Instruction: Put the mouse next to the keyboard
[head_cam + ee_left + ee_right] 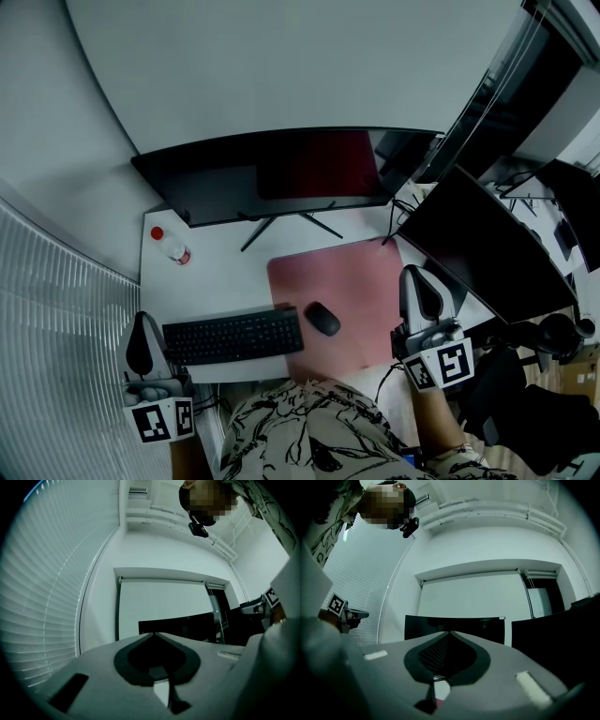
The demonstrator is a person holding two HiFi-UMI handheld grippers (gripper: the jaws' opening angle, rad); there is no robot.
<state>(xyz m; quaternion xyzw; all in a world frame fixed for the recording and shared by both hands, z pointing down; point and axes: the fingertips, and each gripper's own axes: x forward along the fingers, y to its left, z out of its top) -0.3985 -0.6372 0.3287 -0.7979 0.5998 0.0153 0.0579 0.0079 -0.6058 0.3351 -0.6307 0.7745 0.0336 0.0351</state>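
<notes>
Head view, task things: the mouse [322,319] lies on a pink mat [349,277], just beside the right end of the keyboard [234,336], on the white worktop [211,281].
Head view, grippers: the left gripper [142,323] hangs at the near left corner, left of the keyboard. The right gripper [419,277] is at the near right, off the mat's right edge. Both are well apart from the mouse.
Head view, surroundings: a wide monitor [272,178] stands at the far side, with a small red-capped bottle [172,247] at far left.
Left gripper view: the jaws meet in a point with nothing between them, facing the monitor.
Right gripper view: the jaws are pressed together and empty, also facing the monitor.
Judgement: the mouse already looks placed, so little seems left to do.
Risk: a reach with the jaws closed would shove the mouse rather than grip it, knocking it into the keyboard or skidding it off the mat. Its rounded shell could also slip from a shallow pinch.
</notes>
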